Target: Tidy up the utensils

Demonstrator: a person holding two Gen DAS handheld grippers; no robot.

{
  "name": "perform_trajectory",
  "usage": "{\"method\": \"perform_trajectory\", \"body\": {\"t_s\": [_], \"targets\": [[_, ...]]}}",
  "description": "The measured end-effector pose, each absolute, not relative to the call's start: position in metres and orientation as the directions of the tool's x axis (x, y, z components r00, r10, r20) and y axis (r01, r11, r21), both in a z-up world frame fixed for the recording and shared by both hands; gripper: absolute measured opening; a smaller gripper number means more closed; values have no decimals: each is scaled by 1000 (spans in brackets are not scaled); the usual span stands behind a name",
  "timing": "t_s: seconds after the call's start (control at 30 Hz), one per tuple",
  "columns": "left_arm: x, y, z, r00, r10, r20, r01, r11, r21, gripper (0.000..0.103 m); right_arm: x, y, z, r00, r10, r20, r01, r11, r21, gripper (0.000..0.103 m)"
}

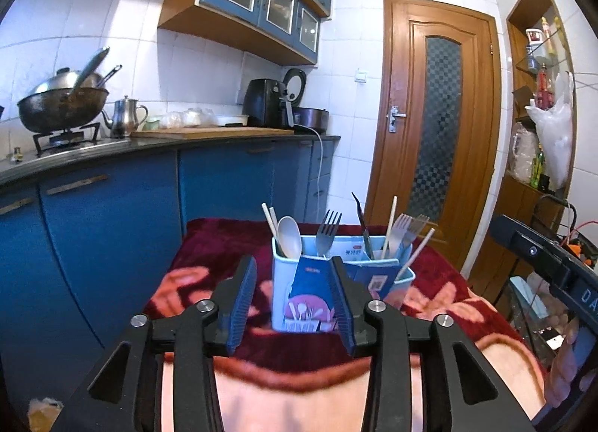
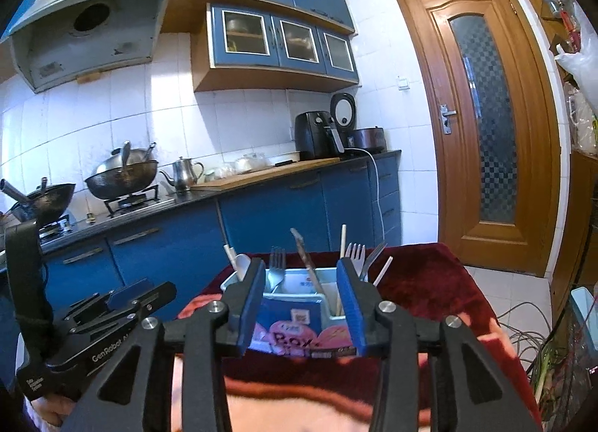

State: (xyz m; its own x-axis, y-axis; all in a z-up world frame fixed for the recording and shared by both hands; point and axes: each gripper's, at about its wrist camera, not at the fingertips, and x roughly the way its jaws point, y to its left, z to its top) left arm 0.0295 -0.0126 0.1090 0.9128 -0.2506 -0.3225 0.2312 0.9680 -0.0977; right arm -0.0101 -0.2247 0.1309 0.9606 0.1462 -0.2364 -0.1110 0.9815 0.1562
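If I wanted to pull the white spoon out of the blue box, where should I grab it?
Probably grab the spoon by its bowl, the only part showing above the box; its handle is down inside. Come from above, because it stands nearly upright in the left end compartment. Pinch the bowl across its thin faces and lift straight up, keeping clear of the chopsticks right beside it.
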Motion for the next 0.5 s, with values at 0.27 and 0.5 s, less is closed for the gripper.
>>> {"method": "perform_trajectory", "body": {"t_s": [0.27,0.5], "targets": [[-8,-5,95,917,-229,-326,214,973,-81,66,-49,-217,115,963,155,-222,-124,982,145,61],[-28,-3,73,938,-162,-308,159,987,-36,77,-67,-219,82,958,119,-261,-79,984,160,83]]}}
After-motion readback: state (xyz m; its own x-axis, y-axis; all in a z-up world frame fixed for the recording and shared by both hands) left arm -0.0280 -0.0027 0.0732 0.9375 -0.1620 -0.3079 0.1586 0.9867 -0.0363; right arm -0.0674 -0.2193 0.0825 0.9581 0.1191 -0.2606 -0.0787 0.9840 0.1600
